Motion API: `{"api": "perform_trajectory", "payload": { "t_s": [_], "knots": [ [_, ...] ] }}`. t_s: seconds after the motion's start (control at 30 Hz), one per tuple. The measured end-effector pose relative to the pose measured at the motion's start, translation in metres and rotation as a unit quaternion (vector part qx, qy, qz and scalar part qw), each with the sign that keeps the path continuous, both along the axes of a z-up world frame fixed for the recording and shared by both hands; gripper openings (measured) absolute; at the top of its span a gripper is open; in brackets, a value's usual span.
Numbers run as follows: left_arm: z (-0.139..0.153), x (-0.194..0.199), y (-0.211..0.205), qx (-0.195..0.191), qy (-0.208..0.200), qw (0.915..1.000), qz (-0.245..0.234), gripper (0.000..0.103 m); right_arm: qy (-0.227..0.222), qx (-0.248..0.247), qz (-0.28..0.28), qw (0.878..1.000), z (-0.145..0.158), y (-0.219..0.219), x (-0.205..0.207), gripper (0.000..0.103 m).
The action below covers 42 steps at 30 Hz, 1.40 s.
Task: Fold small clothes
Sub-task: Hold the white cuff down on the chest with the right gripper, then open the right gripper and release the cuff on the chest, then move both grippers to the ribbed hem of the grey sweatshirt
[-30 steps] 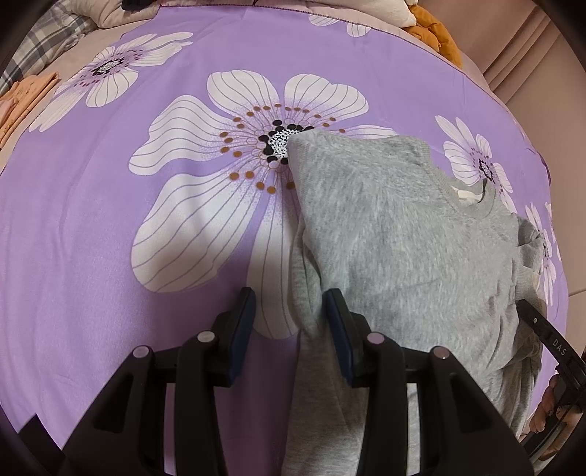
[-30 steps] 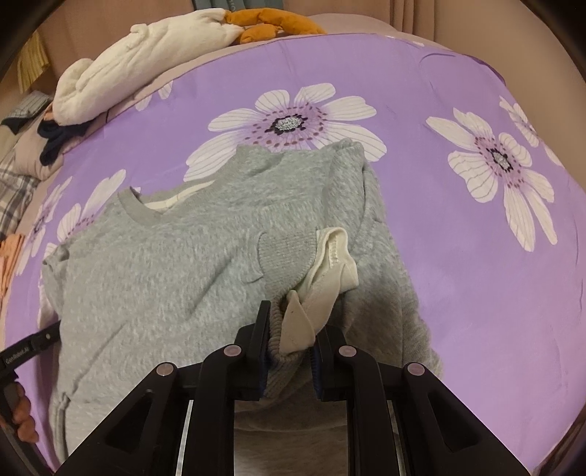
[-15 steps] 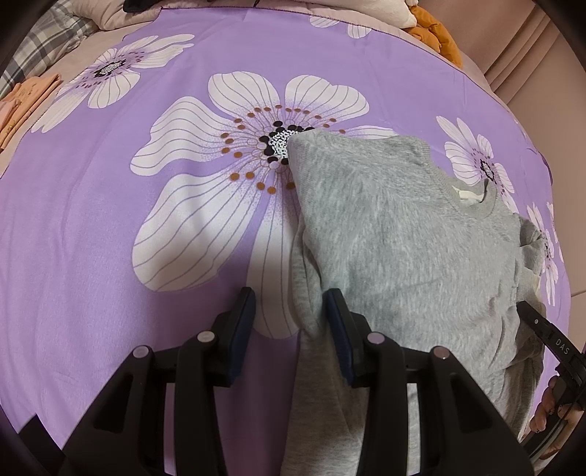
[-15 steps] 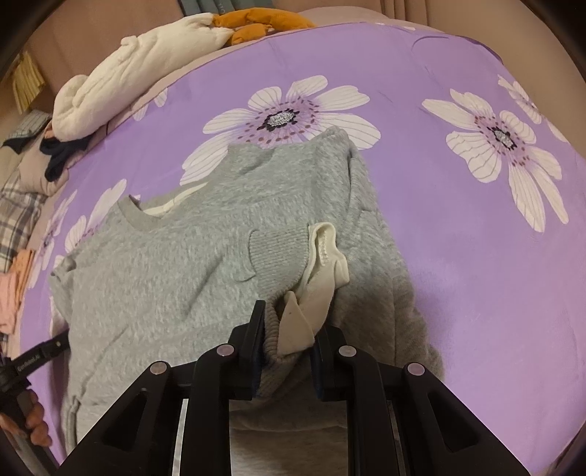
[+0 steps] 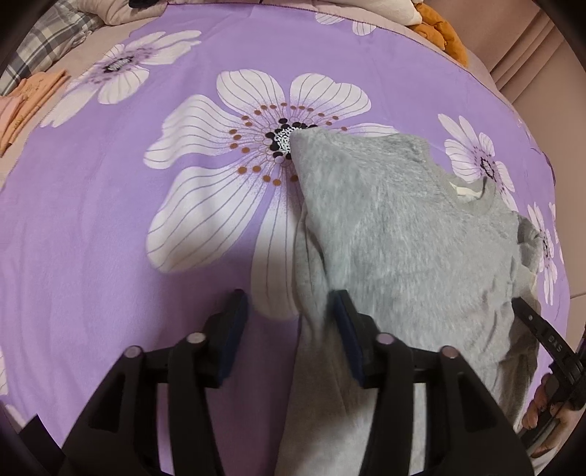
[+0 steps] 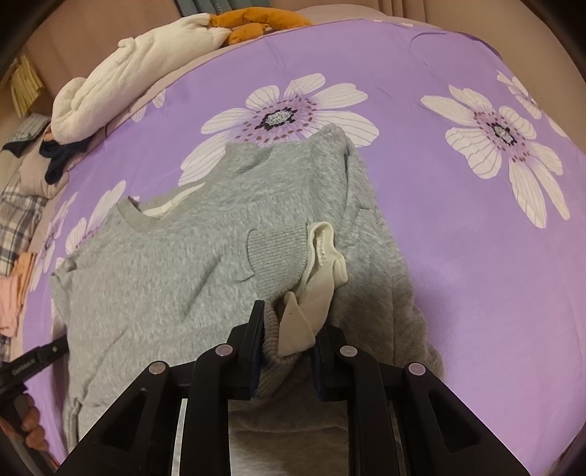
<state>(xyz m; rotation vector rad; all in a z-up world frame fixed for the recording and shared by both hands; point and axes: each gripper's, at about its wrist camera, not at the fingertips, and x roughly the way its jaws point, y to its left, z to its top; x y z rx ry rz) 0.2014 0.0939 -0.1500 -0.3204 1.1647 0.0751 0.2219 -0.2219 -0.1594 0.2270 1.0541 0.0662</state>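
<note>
L tool (image 5: 289,322) jaws wider now, opening; purple floral bedspread (image 5: 91,238).

A big purple blanket (image 5: 110,256) with white flowers covers the bed. One large white flower (image 5: 256,146) with a dark dotted middle sits near the center of the left view, a bit toward 12 o'clock. A smaller flower (image 5: 124,73) lies at 10 o'clock.

At 9 o'clock on the far edge there is a folded orange cloth (image 5: 25,99), and above it a gray checked cloth (image 5: 55,40).

In the right view, a white puffy bundle (image 6: 139,77) rests at 11 o'clock – an orange soft thing (image 6: 256,22) lies just beside it at 12 o'clock. A dark blue cloth (image 6: 60,157) sits at 10 o'clock, with a checked cloth (image 6: 18,216) below it at 9 o'clock. Another white flower (image 6: 505,146) shows at 2 o'clock.
</note>
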Motion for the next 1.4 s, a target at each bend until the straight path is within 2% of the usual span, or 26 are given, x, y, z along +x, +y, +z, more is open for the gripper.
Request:
{"api": "perform_trajectory", "payload": {
  "t_s": [0.03, 0.1, 0.27, 0.33, 0.43, 0.5, 0.57, 0.63, 0.7, 1.03, 1.23, 1.4],
  "knots": [
    [0.007, -0.006, 0.001, 0.001, -0.012, 0.9999, -0.001, 0.055, -0.002, -0.007, 0.002, 1.0, 0.001, 0.001, -0.001, 0.022],
    [0.02, -0.017, 0.002, 0.006, -0.033, 0.9994, 0.0, 0.065, -0.008, -0.023, 0.005, 1.0, 0.005, 0.003, -0.003, 0.026],
    [0.054, -0.044, 0.004, 0.002, -0.082, 0.9966, 0.006, 0.081, -0.017, -0.05, 0.003, 0.999, 0.015, 0.005, -0.009, 0.033],
    [0.064, -0.051, 0.001, -0.005, -0.096, 0.9954, 0.004, 0.084, -0.026, -0.067, -0.004, 0.997, 0.02, 0.003, -0.012, 0.043],
    [0.077, -0.065, -0.003, -0.009, -0.113, 0.9936, 0.001, 0.091, -0.039, -0.095, -0.014, 0.995, 0.029, -0.001, -0.017, 0.049],
    [0.086, -0.071, -0.006, -0.009, -0.126, 0.992, -0.002, 0.094, -0.048, -0.096, -0.015, 0.994, 0.037, -0.005, -0.022, 0.05],
    [0.093, -0.076, -0.009, -0.01, -0.139, 0.9902, -0.003, 0.098, -0.063, -0.086, -0.015, 0.994, 0.048, -0.01, -0.029, 0.059],
    [0.1, -0.083, -0.013, -0.011, -0.149, 0.9887, -0.009, 0.099, -0.078, -0.077, -0.016, 0.994, 0.058, -0.013, -0.035, 0.082],
    [0.106, -0.089, -0.017, -0.011, -0.157, 0.9874, -0.016, 0.101, -0.097, -0.072, -0.021, 0.992, 0.07, -0.014, -0.042, 0.088],
    [0.112, -0.111, -0.029, -0.025, -0.168, 0.985, -0.033, 0.102, -0.162, -0.034, 0.011, 0.986, 0.109, -0.011, -0.072, 0.096],
    [0.096, -0.122, -0.031, -0.031, -0.148, 0.988, -0.034, 0.102, -0.187, -0.016, 0.029, 0.982, 0.12, -0.011, -0.091, 0.099],
    [0.074, -0.129, -0.03, -0.032, -0.12, 0.9918, -0.032, 0.102, -0.178, -0.012, 0.038, 0.983, 0.112, -0.015, -0.099, 0.1]
  ]
}}
